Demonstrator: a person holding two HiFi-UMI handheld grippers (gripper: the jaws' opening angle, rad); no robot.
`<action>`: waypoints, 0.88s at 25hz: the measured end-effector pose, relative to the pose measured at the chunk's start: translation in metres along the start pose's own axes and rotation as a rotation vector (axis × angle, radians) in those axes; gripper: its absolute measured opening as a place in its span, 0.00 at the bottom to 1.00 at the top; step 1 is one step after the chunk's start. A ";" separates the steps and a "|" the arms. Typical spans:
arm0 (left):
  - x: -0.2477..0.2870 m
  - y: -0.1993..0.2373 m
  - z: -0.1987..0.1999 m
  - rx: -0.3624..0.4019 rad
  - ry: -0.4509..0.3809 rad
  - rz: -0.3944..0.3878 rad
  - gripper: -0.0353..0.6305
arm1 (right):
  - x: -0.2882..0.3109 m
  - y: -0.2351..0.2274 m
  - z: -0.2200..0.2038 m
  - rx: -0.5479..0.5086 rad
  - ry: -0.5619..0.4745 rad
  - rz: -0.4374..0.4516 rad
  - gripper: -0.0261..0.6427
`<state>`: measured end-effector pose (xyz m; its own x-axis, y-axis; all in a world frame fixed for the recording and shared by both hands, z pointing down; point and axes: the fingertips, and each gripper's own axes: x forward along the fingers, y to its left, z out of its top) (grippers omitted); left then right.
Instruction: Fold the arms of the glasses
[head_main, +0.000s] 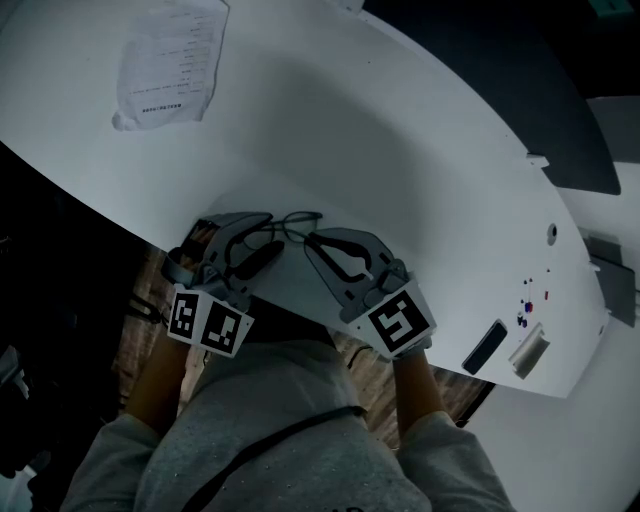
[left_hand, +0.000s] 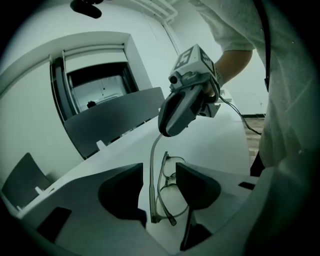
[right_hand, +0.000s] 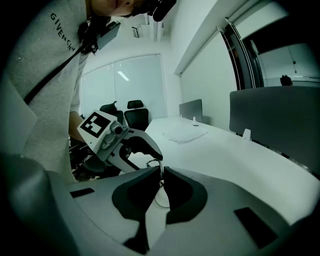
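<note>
Left tongs (left_hand: 159, 171) released, glasses (left_hand: 169, 196) frame between jaws, unpinched. Right tongs (right_hand: 161, 172) clenched on arm (left_hand: 151, 175) tip. Arm folding in hand; next: left steadies frame, right swings arm flat.

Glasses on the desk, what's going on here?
A person is working on a pair of glasses lying on the white table, using two handheld grippers. The right gripper has its jaws shut on the end of one arm of the glasses, with that end raised. The left gripper has its jaws open, straddling the glasses without pressing on them. Whether that arm is fully folded is unclear.
</note>
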<state>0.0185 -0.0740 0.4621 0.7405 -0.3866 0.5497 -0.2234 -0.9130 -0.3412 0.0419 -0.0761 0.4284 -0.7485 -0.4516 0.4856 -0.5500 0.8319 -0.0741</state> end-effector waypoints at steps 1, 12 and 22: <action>-0.005 0.003 -0.001 -0.015 -0.002 0.025 0.36 | 0.001 -0.001 -0.003 0.002 0.009 -0.004 0.09; -0.009 0.006 -0.022 -0.081 0.040 0.092 0.36 | 0.018 -0.011 -0.024 0.112 0.076 -0.038 0.09; -0.005 0.010 -0.032 -0.090 0.060 0.085 0.36 | 0.030 -0.016 -0.037 0.171 0.135 -0.039 0.09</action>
<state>-0.0077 -0.0855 0.4807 0.6781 -0.4673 0.5672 -0.3415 -0.8838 -0.3198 0.0420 -0.0915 0.4769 -0.6752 -0.4258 0.6023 -0.6413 0.7422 -0.1943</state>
